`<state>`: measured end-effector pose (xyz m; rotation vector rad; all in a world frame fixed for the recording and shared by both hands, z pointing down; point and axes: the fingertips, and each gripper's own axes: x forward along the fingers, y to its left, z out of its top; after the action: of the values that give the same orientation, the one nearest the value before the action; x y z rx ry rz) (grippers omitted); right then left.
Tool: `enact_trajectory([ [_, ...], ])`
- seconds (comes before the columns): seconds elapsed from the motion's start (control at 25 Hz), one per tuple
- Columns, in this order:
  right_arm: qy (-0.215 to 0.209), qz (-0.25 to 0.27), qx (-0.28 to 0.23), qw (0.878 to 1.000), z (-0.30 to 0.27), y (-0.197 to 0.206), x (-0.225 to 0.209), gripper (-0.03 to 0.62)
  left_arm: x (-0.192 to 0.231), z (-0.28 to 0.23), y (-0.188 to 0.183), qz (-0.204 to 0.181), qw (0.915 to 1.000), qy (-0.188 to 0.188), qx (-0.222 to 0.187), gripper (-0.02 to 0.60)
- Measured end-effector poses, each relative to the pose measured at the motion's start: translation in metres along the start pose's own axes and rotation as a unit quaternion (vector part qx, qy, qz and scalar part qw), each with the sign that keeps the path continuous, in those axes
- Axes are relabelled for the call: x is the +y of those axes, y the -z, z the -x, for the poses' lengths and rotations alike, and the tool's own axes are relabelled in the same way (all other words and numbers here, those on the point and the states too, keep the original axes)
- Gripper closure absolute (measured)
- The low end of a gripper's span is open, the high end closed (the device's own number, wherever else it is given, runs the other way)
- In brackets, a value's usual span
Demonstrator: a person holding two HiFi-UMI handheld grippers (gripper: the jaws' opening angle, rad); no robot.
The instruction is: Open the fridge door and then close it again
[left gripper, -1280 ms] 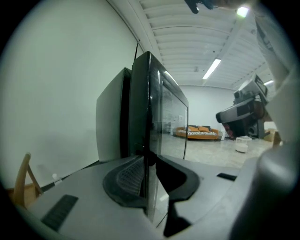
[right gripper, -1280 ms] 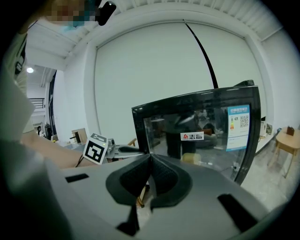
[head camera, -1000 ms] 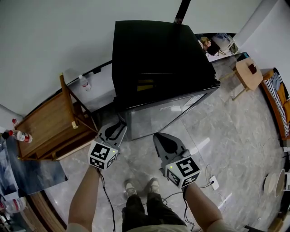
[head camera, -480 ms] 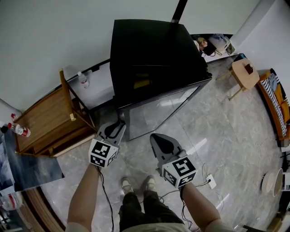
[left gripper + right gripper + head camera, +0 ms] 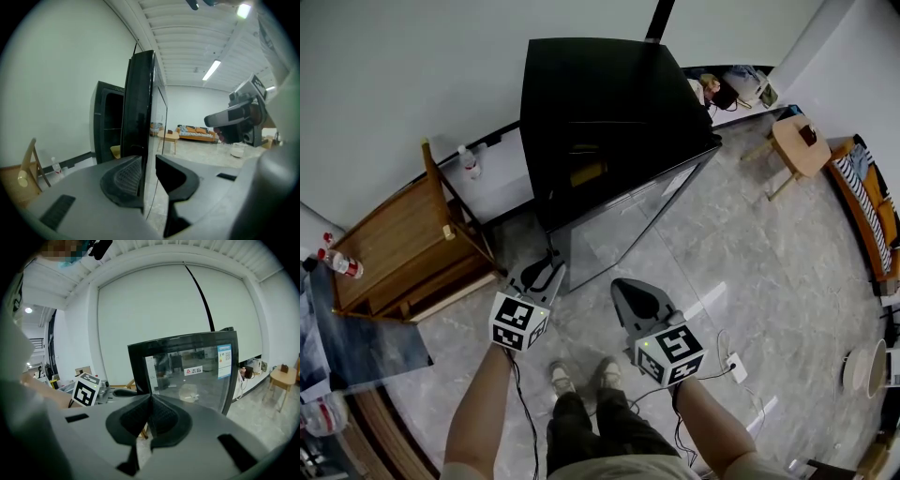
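Observation:
A black fridge (image 5: pixel 609 103) stands against the white wall. Its glass door (image 5: pixel 628 220) hangs partly open, swung out toward me. My left gripper (image 5: pixel 546 272) is shut on the door's free edge. In the left gripper view that dark edge (image 5: pixel 140 117) runs up between the two pads of my left gripper (image 5: pixel 147 176). My right gripper (image 5: pixel 630 292) floats in front of the glass, shut and holding nothing. In the right gripper view my right gripper (image 5: pixel 151 416) has its pads pressed together, and the door (image 5: pixel 187 376) with its stickers stands behind them.
A wooden chair (image 5: pixel 403 244) stands left of the fridge, with a water bottle (image 5: pixel 471 167) by the wall. A small wooden stool (image 5: pixel 797 145) and an orange sofa (image 5: pixel 872 206) are at the right. A power strip (image 5: pixel 733 367) and cables lie on the floor by my feet.
The fridge door has swung wider open. My left gripper came back toward me with its edge, and the right gripper moved back alongside it.

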<state>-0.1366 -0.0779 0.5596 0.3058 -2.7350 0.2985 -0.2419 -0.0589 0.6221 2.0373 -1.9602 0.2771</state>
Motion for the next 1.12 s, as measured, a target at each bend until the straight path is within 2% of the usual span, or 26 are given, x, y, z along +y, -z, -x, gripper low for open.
enact_trajectory([
  [0.16,0.002,-0.002,0.001,1.0,0.012,0.001,0.004,0.597,-0.008,0.013,-0.006,0.023,0.9994,-0.023,-0.016,0.463],
  [0.28,0.003,-0.002,0.001,1.0,0.018,0.001,0.006,0.597,-0.003,0.026,-0.018,0.021,0.9975,-0.048,-0.048,0.441],
  [0.36,0.003,-0.001,0.002,1.0,0.02,0.001,0.006,0.597,0.009,0.027,-0.032,0.005,0.9957,-0.057,-0.073,0.346],
  [0.4,0.004,0.001,0.003,1.0,0.021,0.002,0.006,0.597,0.016,0.023,-0.038,-0.008,0.9953,-0.052,-0.081,0.303],
  [0.52,0.009,0.002,0.008,1.0,0.024,0.007,0.003,0.597,0.031,-0.001,-0.05,-0.039,0.9961,-0.002,-0.079,0.253],
  [0.64,0.016,-0.003,0.014,1.0,0.026,0.012,-0.002,0.597,0.037,-0.018,-0.056,-0.052,0.9959,0.037,-0.064,0.254],
  [0.8,0.02,-0.005,0.02,1.0,0.024,0.012,-0.009,0.597,0.048,-0.022,-0.062,-0.04,0.9964,0.037,-0.066,0.255],
  [1.0,0.024,-0.005,0.014,1.0,0.018,0.006,-0.016,0.597,0.042,-0.018,-0.061,-0.033,0.9958,0.051,-0.069,0.256],
  [1.12,0.025,-0.005,0.009,1.0,0.016,0.002,-0.015,0.597,0.035,-0.012,-0.059,-0.033,0.9956,0.057,-0.067,0.281],
])
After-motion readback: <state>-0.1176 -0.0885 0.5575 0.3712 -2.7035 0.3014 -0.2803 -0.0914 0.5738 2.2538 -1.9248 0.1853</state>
